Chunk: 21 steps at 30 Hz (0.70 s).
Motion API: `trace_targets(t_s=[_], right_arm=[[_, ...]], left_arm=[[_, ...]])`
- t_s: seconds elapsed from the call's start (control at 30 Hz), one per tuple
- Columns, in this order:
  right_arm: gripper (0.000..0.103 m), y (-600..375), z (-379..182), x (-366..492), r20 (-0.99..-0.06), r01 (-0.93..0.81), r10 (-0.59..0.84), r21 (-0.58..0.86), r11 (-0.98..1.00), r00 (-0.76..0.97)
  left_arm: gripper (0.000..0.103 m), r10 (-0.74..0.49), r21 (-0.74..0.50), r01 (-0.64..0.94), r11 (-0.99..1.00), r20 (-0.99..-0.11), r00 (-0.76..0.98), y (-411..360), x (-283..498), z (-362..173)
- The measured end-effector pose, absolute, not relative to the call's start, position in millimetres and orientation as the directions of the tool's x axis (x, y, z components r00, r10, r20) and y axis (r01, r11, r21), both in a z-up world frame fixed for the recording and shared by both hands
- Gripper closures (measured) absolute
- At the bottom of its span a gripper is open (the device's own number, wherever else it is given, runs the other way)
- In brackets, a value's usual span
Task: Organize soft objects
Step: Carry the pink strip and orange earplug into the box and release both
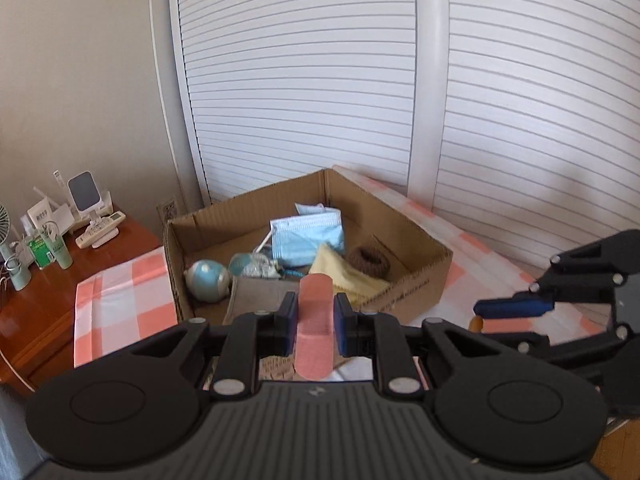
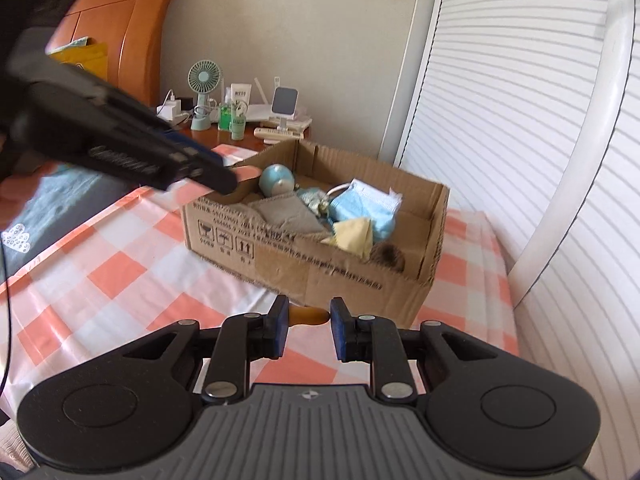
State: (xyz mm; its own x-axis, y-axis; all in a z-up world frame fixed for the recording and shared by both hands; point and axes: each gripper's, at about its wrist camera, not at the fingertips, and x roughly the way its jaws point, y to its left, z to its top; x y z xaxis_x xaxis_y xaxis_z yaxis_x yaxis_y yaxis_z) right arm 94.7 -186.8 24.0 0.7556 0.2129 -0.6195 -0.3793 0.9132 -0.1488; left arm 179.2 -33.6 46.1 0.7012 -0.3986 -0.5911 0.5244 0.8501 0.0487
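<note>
My left gripper (image 1: 315, 318) is shut on a pink sponge strip (image 1: 315, 320) and holds it over the near edge of a cardboard box (image 1: 420, 284). The box holds blue face masks (image 1: 308, 240), a yellow cloth (image 1: 348, 276), a brown hair tie (image 1: 368, 260), a grey cloth (image 1: 260, 296) and a blue-white ball (image 1: 208, 276). My right gripper (image 2: 306, 330) is open just in front of the box (image 2: 340, 280), with a small brown object (image 2: 308, 316) lying between its fingertips on the checked cloth. The left gripper (image 2: 224, 180) shows in the right wrist view over the box's left corner.
The box stands on an orange-and-white checked cloth (image 2: 120, 272) on a bed. A wooden nightstand (image 1: 100, 256) with a fan (image 2: 204, 80), bottles and remotes stands behind it. White slatted doors (image 1: 320, 80) rise close behind the box. A wooden headboard (image 2: 132, 32) is at the left.
</note>
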Motion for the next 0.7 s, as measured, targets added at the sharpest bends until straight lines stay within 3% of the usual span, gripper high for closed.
trace_targets(t_s=[0.33,0.4,0.57,0.67,0.7], right_arm=[[0.077,-194,51,107,-0.586,-0.369,0.201,-0.182,0.911,0.785],[0.077,-193,54,111,-0.58,-0.367,0.197,-0.191,0.91,0.79],[0.077,-192,55,123,-0.578,-0.364,0.194,-0.195,0.911,0.793],[0.077,-191,56,131,-0.579,-0.368,0.198,-0.192,0.91,0.791],[0.077,-191,56,133,-0.578,-0.368,0.199,-0.192,0.91,0.791]], left_arm=[[0.085,-0.328,0.061,0.452,0.89,-0.603,0.727,-51,294,40],[0.081,-0.287,0.077,0.405,0.911,-0.586,0.758,-50,311,35],[0.031,-0.247,0.077,0.359,0.93,-0.592,0.767,-41,328,27],[0.009,-0.234,0.088,0.343,0.935,-0.571,0.787,-31,311,30],[0.008,-0.236,0.09,0.341,0.936,-0.559,0.795,-28,302,31]])
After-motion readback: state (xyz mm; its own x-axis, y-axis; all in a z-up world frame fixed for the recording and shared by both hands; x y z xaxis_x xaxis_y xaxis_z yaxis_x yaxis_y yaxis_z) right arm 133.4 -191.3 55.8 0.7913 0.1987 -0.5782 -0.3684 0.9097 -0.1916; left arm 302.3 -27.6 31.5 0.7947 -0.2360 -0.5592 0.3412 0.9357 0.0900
